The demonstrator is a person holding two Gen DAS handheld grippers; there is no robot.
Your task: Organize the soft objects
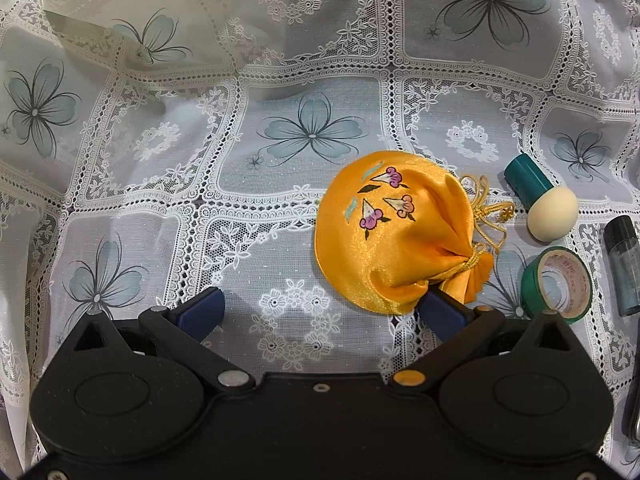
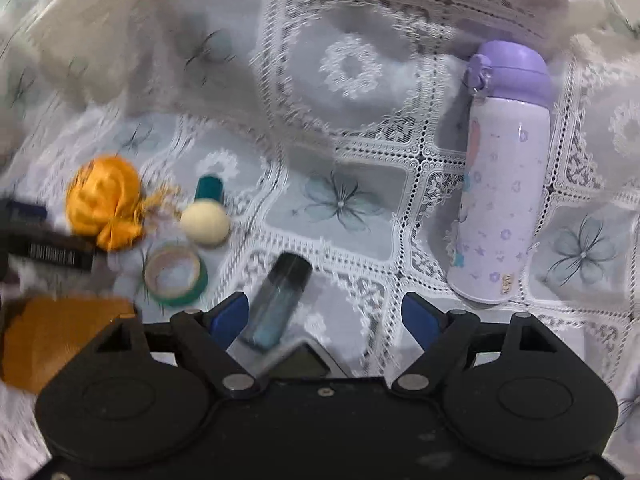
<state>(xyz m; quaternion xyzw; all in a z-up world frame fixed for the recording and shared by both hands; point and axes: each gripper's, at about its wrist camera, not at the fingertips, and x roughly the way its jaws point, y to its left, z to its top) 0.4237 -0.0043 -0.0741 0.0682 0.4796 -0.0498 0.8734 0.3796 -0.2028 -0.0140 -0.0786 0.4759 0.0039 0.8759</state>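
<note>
An orange satin drawstring pouch (image 1: 392, 232) with embroidered flowers lies on the lace tablecloth (image 1: 280, 120). My left gripper (image 1: 320, 308) is open and empty; its right fingertip (image 1: 438, 312) touches the pouch's lower edge by the tied neck. The pouch also shows blurred at the left of the right wrist view (image 2: 104, 200). A cream makeup sponge with a teal handle (image 1: 548, 208) lies right of the pouch and shows in the right wrist view (image 2: 206, 216). My right gripper (image 2: 320, 316) is open and empty above the cloth.
A green tape roll (image 1: 558, 284) (image 2: 176, 276) and a small dark bottle (image 1: 622, 264) (image 2: 280, 300) lie near the sponge. A purple-lidded flask (image 2: 504, 184) lies at the right. A flat orange item (image 2: 56, 340) sits at the lower left. The cloth is rumpled at the back.
</note>
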